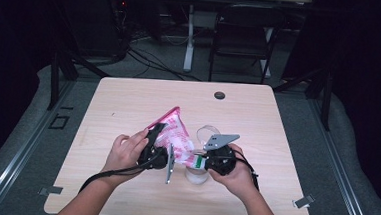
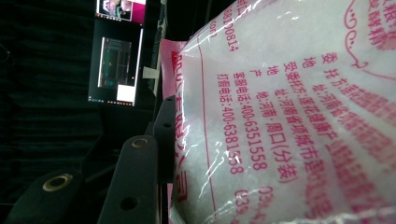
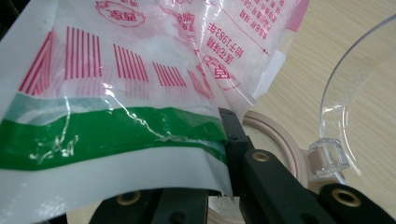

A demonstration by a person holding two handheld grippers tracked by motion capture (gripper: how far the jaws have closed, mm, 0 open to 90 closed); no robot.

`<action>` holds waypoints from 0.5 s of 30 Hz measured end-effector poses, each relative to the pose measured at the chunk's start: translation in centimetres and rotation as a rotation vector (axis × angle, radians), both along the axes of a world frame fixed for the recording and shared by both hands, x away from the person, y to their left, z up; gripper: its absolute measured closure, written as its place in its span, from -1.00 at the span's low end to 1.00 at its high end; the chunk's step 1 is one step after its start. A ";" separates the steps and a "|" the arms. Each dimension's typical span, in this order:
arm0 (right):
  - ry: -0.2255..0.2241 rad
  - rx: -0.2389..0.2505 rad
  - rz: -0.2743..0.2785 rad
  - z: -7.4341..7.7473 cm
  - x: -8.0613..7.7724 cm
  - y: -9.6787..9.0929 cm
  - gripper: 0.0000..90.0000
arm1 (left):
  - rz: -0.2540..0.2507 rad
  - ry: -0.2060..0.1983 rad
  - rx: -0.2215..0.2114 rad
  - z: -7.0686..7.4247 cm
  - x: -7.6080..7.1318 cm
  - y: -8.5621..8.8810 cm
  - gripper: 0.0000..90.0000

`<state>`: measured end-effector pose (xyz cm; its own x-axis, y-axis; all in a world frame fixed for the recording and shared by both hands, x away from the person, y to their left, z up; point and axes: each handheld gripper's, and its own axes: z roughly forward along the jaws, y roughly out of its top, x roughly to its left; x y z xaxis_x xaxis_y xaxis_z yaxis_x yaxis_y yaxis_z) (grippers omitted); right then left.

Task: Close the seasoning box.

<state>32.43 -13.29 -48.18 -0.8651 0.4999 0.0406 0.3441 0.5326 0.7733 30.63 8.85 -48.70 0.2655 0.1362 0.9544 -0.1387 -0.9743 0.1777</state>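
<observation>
Pink-printed bag of white granules [image 1: 176, 136] held above the wooden table [image 1: 128, 103], left gripper [image 1: 157, 144] pinching its body, right gripper [image 1: 206, 161] clamped tight on its green-striped edge, clear lidded jar [image 1: 197, 174] beneath.

Bag's lower part: the pink-printed clear plastic bag of white powder [image 1: 176, 136] is covered by both grippers in the high view.
Container: the clear plastic tub [image 1: 197, 175] sits half hidden beneath the right gripper [image 1: 206, 161].
Bag print: cut off by the picture's edges in the left gripper view.
</observation>
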 end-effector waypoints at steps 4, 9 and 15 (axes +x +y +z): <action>0.001 -0.001 0.000 0.0 0.0 0.0 1.00 | -0.001 -0.005 0.007 0.1 0.0 0.0 0.37; 0.002 -0.005 0.003 0.0 0.1 0.0 1.00 | -0.009 -0.015 0.009 0.1 0.0 -0.1 0.37; 0.004 -0.006 0.002 -0.1 0.1 0.0 1.00 | -0.009 -0.035 0.017 0.1 -0.1 -0.2 0.37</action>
